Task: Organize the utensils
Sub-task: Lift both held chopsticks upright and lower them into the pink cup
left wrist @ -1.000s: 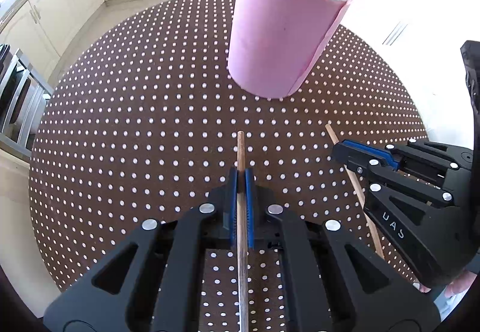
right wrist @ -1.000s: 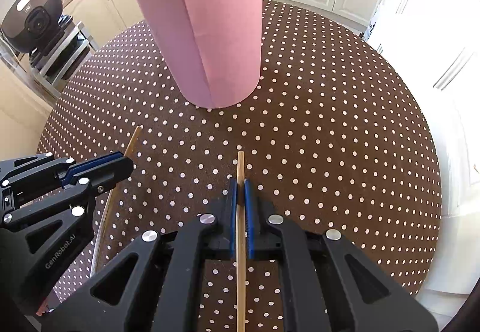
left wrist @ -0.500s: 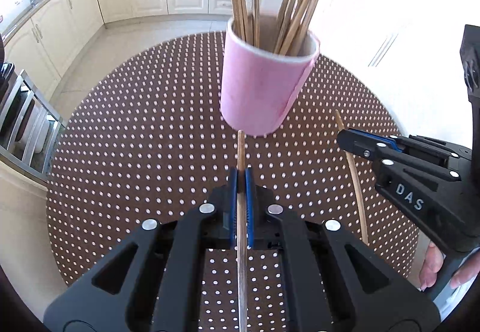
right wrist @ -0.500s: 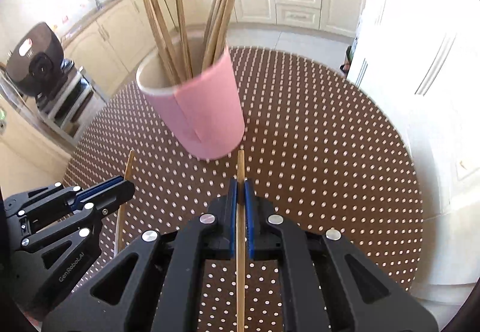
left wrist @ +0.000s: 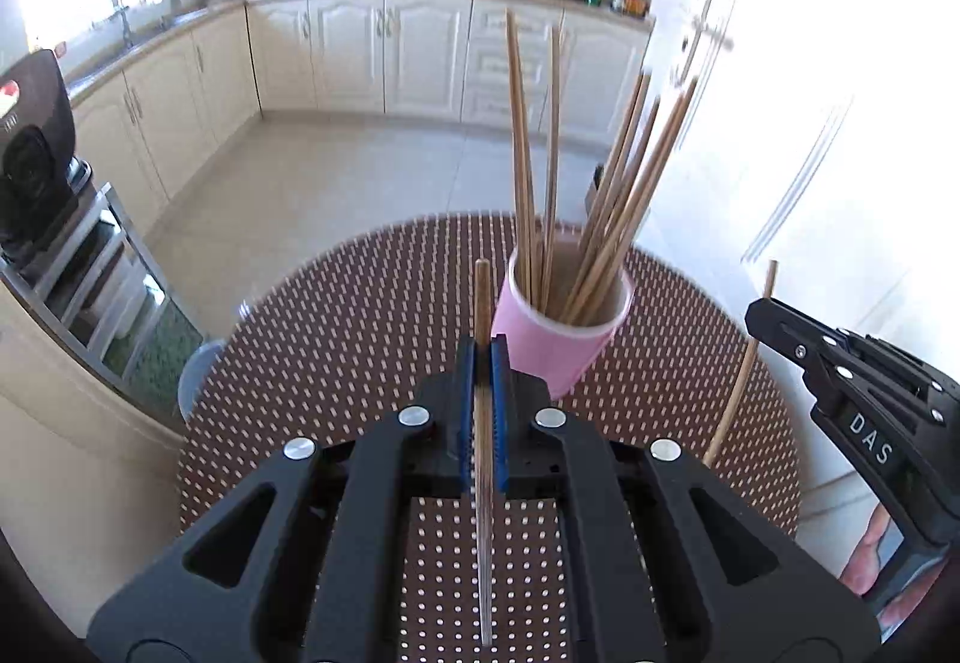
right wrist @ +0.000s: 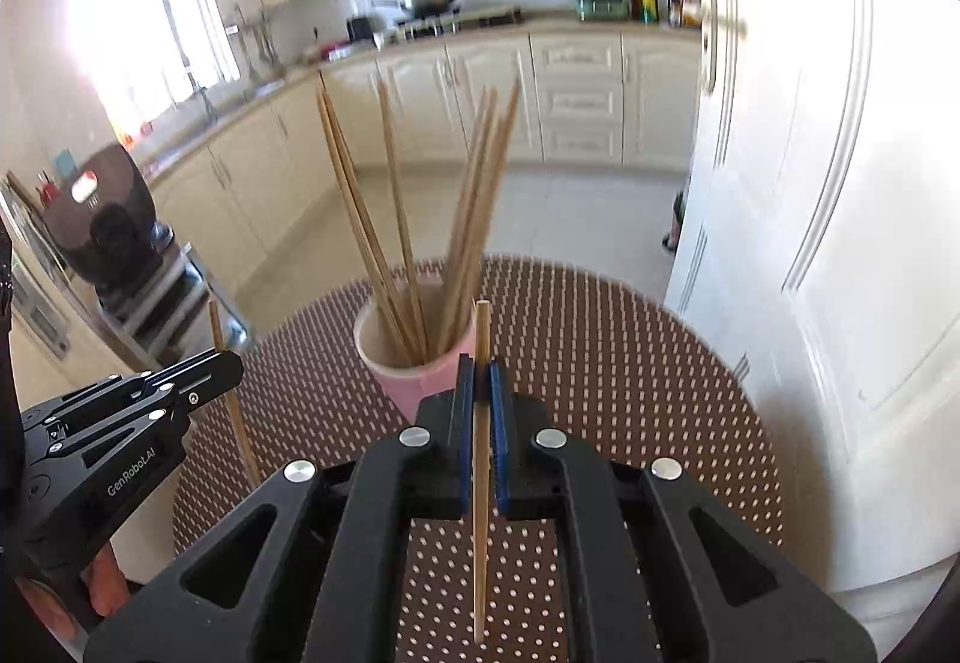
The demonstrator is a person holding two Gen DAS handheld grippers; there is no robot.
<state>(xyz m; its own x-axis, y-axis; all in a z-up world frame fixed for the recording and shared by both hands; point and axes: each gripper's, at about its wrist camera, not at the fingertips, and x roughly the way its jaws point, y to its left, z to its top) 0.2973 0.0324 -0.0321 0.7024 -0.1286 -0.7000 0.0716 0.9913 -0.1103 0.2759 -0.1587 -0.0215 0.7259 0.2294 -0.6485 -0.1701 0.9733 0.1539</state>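
Left wrist view: left gripper (left wrist: pixel 482 357) pinches a chopstick (left wrist: pixel 482 303); right gripper (right wrist: pixel 478 372) pinches another chopstick (right wrist: pixel 481 339) (both near the pink cup (left wrist: pixel 555 345)).

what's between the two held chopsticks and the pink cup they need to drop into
Nothing visible on the table blocks either path. The left gripper and right gripper each clamp a chopstick just short of the pink cup. The only crowding is the bundle of chopsticks already fanned across the cup's opening.
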